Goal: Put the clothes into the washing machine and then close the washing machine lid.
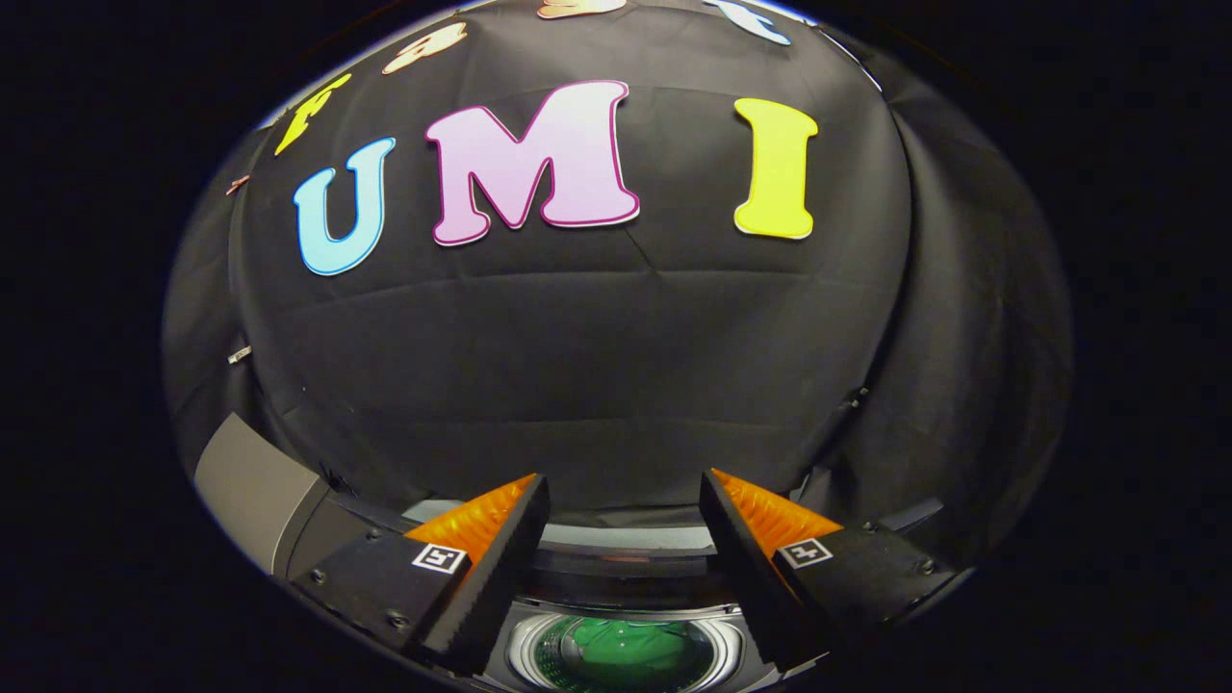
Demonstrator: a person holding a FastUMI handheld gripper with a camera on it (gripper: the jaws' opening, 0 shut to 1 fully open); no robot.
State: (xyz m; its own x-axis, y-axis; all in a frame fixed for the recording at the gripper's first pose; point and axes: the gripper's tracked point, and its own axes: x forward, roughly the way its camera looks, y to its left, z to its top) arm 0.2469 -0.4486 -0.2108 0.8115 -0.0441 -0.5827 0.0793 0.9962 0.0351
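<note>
Green cloth, the clothes (621, 647), lies down inside the round drum (616, 654) of the washing machine (626, 568), seen through its open mouth. The drum's shiny metal ring circles the green fabric, and the fabric sits well below that ring. The gripper (624, 510) hangs above the washing machine with its jaws spread wide and nothing between them; the drum mouth shows in the gap between the two fingers (500, 568), lower than their tips. Neither finger touches the clothes or the ring. Just beyond the drum, the machine's top edge runs as a pale curved band across the gap between the fingers. A grey flat panel (252, 486) stands off to the left of the washing machine, beside the left finger's base; whether it is the lid I cannot tell. Behind the washing machine rises the black cloth wall (597, 366) of the booth, creased in faint lines.
</note>
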